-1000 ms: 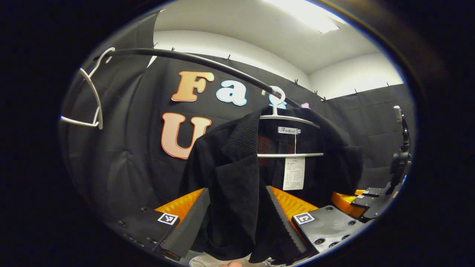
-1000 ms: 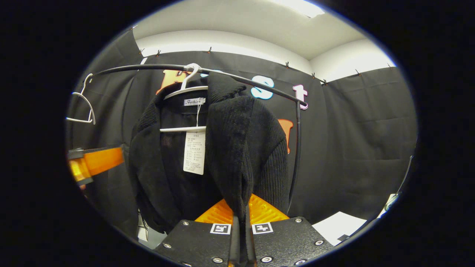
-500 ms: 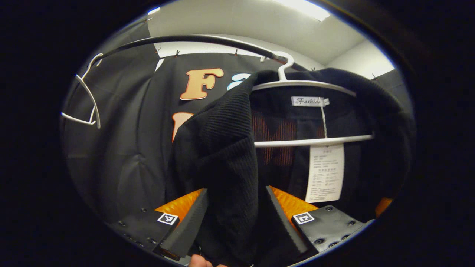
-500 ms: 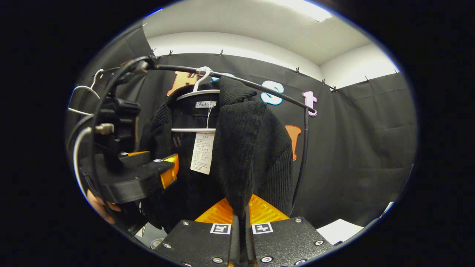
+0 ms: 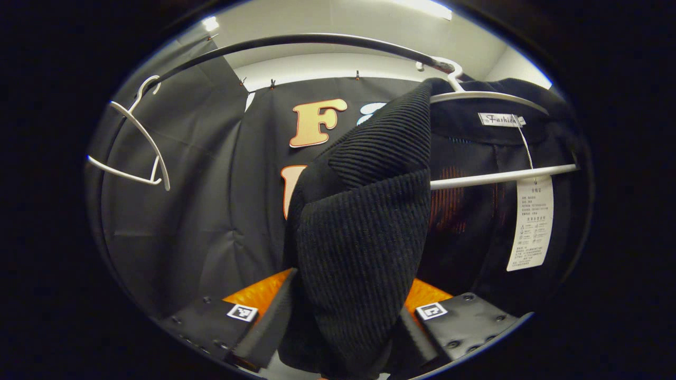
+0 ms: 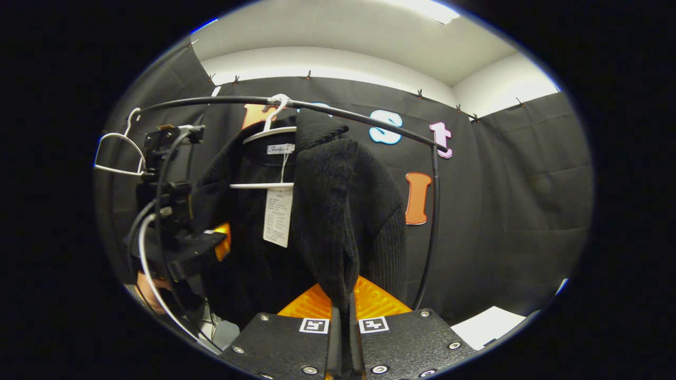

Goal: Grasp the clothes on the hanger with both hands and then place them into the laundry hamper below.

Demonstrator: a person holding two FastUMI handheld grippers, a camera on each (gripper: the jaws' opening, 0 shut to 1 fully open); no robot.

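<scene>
Black-draped booth, rail (image 6: 338,110) overhead: the black jacket (image 6: 327,211) hangs on its white hanger (image 5: 496,97). Right gripper (image 6: 342,338) stays clamped on one front edge; left gripper (image 5: 338,338), advanced since a second ago, straddles the other, jaws apart.

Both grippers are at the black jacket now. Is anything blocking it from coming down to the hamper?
The jacket hangs on the white hanger, hooked over the black rail; it must slip off first. The hamper isn't visible.
</scene>
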